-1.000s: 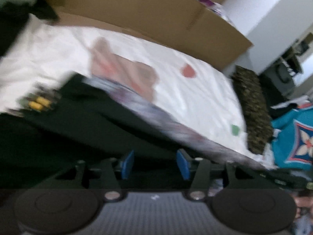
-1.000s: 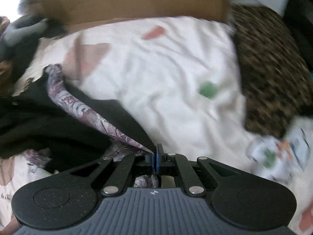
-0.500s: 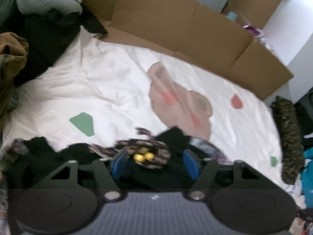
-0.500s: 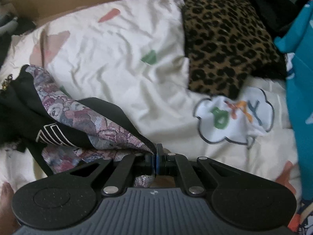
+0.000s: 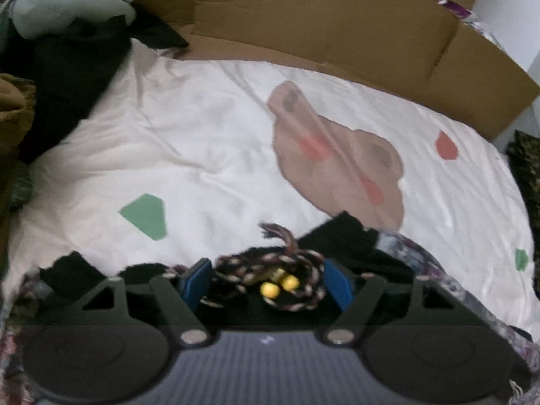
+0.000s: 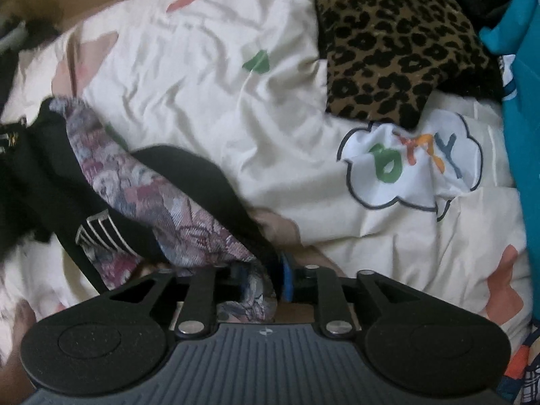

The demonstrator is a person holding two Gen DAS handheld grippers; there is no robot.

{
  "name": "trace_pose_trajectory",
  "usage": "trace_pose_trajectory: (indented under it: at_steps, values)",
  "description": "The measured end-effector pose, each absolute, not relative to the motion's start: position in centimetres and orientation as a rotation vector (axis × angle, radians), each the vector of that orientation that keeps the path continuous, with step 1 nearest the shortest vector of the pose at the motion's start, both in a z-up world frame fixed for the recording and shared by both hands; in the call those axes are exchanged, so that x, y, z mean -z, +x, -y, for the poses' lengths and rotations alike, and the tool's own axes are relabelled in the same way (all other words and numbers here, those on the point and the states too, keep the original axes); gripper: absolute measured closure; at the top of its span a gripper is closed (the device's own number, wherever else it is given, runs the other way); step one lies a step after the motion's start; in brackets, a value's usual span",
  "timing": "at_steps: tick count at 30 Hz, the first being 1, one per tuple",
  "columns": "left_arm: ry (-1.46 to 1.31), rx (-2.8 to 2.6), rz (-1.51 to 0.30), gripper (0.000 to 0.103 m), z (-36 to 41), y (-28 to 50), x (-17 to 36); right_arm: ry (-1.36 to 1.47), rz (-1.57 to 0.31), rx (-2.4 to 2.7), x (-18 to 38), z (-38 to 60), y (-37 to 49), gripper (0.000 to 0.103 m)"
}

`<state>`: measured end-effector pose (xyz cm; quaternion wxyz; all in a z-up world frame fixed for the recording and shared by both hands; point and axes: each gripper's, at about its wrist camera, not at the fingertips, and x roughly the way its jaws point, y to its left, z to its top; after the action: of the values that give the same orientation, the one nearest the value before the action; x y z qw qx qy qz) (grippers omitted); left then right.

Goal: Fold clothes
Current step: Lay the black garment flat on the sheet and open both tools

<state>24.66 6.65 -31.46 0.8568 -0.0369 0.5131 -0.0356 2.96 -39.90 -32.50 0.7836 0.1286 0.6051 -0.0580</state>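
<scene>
A black garment with a purple floral lining (image 6: 145,189) lies crumpled on a white bedsheet (image 6: 209,94). My right gripper (image 6: 263,276) is shut on a fold of the floral lining and black fabric at the garment's right end. In the left wrist view my left gripper (image 5: 266,281) is open, its blue pads either side of the garment's braided drawcord (image 5: 270,265) with two yellow tips (image 5: 280,287). The black fabric (image 5: 344,246) lies under and around that gripper.
A cardboard wall (image 5: 320,23) runs along the far side of the bed. A pile of dark and grey clothes (image 5: 60,40) lies at the far left. A leopard-print pillow (image 6: 398,37) and teal fabric (image 6: 526,118) lie at the right.
My left gripper has swung from the garment's edge to the drawcord, which now sits between its open pads. My right gripper has pulled its held fold nearer and to the right.
</scene>
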Motion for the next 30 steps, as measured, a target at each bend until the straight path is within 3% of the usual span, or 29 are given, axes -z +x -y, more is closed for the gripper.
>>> trace_pose_trajectory:
  at_steps: [6,16,18,24,26,30]
  values:
    - [-0.103,0.084,-1.08,0.017,-7.0,25.8,32.4,0.315,-1.282,0.135,32.1,40.4,3.9,0.067]
    - [-0.072,0.208,-1.102,0.017,-6.1,25.4,33.7,0.356,-1.144,0.117,30.6,38.6,7.0,0.065]
    - [-0.073,0.197,-1.097,0.024,-6.3,25.4,33.7,0.356,-1.133,0.114,30.5,38.4,7.2,0.065]
    - [-0.147,0.18,-1.088,0.06,-8.0,24.8,32.9,0.354,-1.133,0.1,31.0,37.5,7.9,0.065]
    - [-0.145,0.191,-1.088,0.087,-8.4,24.4,32.3,0.352,-1.129,0.094,31.1,37.2,8.1,0.065]
    - [-0.18,0.221,-1.096,0.092,-9.4,23.4,31.2,0.375,-1.123,0.097,31.2,36.7,8.3,0.065]
